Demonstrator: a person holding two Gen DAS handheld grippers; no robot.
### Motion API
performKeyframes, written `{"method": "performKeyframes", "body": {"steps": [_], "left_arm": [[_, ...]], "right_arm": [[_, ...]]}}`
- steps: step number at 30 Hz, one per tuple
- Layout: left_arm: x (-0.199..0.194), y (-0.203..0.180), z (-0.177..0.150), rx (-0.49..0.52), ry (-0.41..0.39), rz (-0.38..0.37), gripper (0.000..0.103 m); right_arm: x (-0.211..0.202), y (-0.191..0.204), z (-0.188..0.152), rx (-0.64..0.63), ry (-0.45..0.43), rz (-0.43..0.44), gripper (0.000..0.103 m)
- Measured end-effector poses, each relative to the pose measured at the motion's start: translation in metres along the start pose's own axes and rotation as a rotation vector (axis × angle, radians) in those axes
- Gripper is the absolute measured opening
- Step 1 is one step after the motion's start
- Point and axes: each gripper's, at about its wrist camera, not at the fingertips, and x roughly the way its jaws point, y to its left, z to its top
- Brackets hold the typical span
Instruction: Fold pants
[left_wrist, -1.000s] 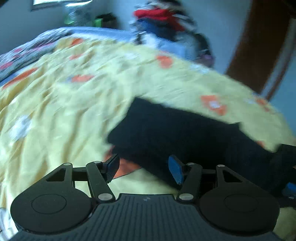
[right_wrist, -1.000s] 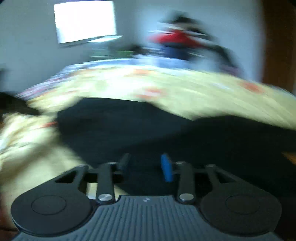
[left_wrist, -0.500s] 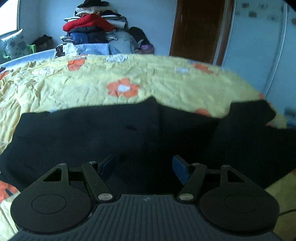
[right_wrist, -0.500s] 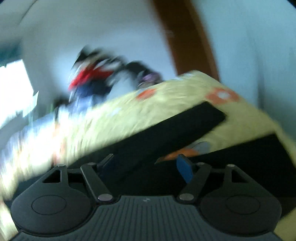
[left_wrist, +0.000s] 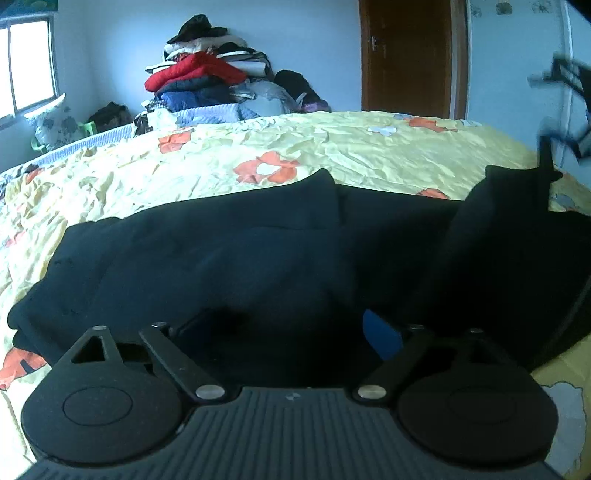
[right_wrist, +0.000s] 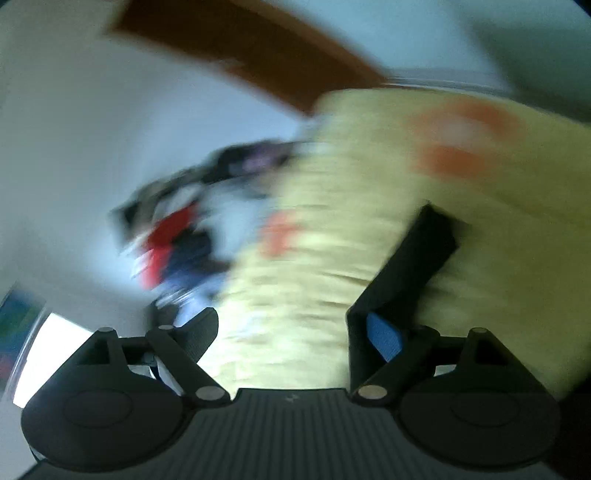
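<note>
Both grippers opening over the black pants on the bed

Our left gripper (left_wrist: 290, 326) has its jaws spreading, released, with nothing pinched; its fingers (left_wrist: 382, 334) hover just above the dark cloth, and we cannot tell whether they brush it. Beyond them the pants (left_wrist: 229, 254) lie across the near edge of the bed (left_wrist: 351, 147), stretched from the left side to the right, where one part stands up in a fold near the right edge. Our right gripper (right_wrist: 291, 332) is also opening; the view is rolled and badly blurred, and a strip of pants (right_wrist: 417, 258) runs up from beside its blue pad (right_wrist: 384, 338), but no pad presses on it. Past the bed's far edge we see a clothes pile (left_wrist: 207, 81), a door (left_wrist: 406, 55) and a window (left_wrist: 29, 62).
</note>
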Motion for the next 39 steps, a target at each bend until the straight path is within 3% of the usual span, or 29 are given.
{"method": "performKeyframes", "body": {"steps": [1, 4, 5, 7, 10, 13, 15, 20, 22, 24, 27, 30, 34, 39], "left_arm": [[0.001, 0.001, 0.000, -0.005, 0.001, -0.001, 0.094], [0.001, 0.003, -0.001, -0.013, -0.007, -0.006, 0.095], [0.001, 0.003, -0.001, -0.016, -0.009, -0.008, 0.095], [0.002, 0.003, -0.001, -0.018, -0.008, -0.011, 0.096], [0.003, 0.004, -0.001, -0.022, -0.007, -0.016, 0.097], [0.004, 0.004, -0.001, -0.026, -0.007, -0.019, 0.098], [0.005, 0.004, -0.001, -0.028, -0.006, -0.021, 0.098], [0.006, 0.006, -0.001, -0.034, -0.005, -0.034, 0.100], [0.006, 0.007, -0.001, -0.037, -0.004, -0.042, 0.101], [0.006, 0.008, -0.001, -0.039, -0.004, -0.053, 0.102], [0.006, 0.010, -0.002, -0.040, -0.006, -0.065, 0.102], [0.006, 0.009, -0.002, -0.038, -0.006, -0.070, 0.103], [0.006, 0.009, -0.002, -0.037, -0.006, -0.070, 0.103], [0.007, 0.008, -0.002, -0.032, -0.005, -0.066, 0.103]], "right_arm": [[0.004, 0.012, 0.004, -0.080, -0.032, 0.014, 0.089], [0.000, 0.027, 0.002, -0.206, -0.101, -0.185, 0.089], [-0.004, 0.021, -0.001, -0.212, -0.114, -0.202, 0.089], [-0.012, 0.002, -0.007, -0.177, -0.119, -0.182, 0.089], [-0.012, -0.016, -0.014, -0.152, -0.054, -0.146, 0.089], [0.008, -0.002, -0.016, -0.212, 0.021, -0.131, 0.089], [0.038, 0.020, -0.020, -0.340, 0.078, -0.212, 0.089], [0.121, 0.060, -0.051, -0.725, 0.142, -0.600, 0.087], [0.143, 0.059, -0.059, -0.753, 0.170, -0.680, 0.073], [0.151, 0.050, -0.060, -0.708, 0.184, -0.716, 0.046], [0.139, 0.040, -0.053, -0.640, 0.109, -0.701, 0.009], [0.098, 0.029, -0.042, -0.526, 0.014, -0.612, 0.006], [0.004, 0.002, -0.037, -0.335, -0.154, -0.463, 0.006], [-0.096, -0.050, -0.044, -0.179, -0.214, -0.437, 0.006]]}}
